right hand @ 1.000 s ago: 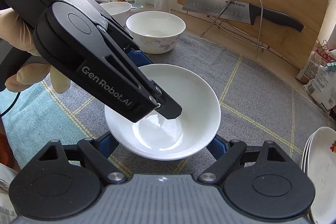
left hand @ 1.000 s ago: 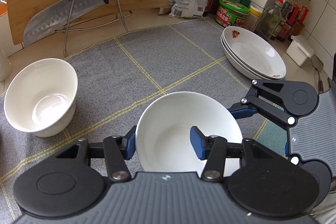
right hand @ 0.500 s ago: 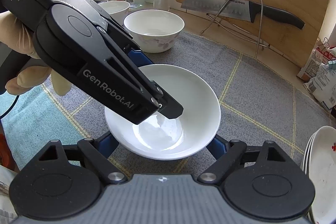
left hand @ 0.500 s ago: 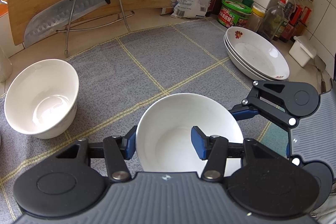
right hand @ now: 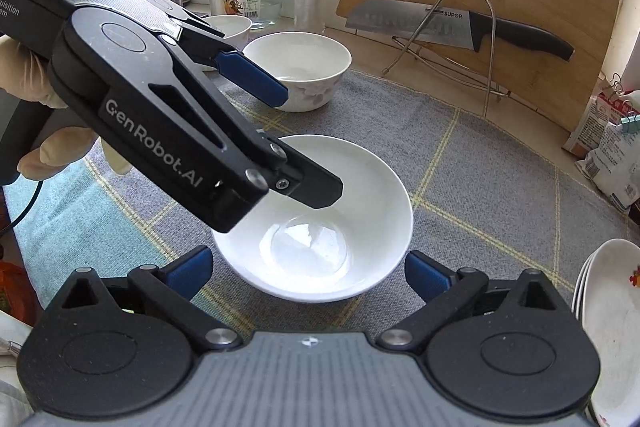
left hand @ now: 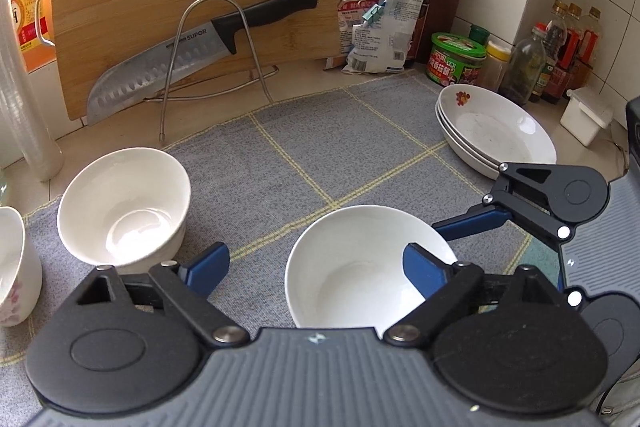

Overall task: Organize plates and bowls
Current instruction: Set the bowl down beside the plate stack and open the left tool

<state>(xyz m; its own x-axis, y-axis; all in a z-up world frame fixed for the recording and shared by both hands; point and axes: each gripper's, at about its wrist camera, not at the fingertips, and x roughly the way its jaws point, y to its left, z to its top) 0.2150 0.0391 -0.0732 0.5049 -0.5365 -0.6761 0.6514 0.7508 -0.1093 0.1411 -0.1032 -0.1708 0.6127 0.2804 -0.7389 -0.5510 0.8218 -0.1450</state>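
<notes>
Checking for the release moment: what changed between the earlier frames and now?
Both grippers let go of the bowl. The left gripper, clamped on its rim before, is opening, one finger still over the inside. The right gripper, earlier closed against the bowl's sides, is opening too, pads clear of it. The bowl, other bowls and plates stayed put.

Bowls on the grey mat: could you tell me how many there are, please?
3: a wide bowl between the grippers, a deep bowl to its left, a floral bowl at the far left edge, cropped.
</notes>
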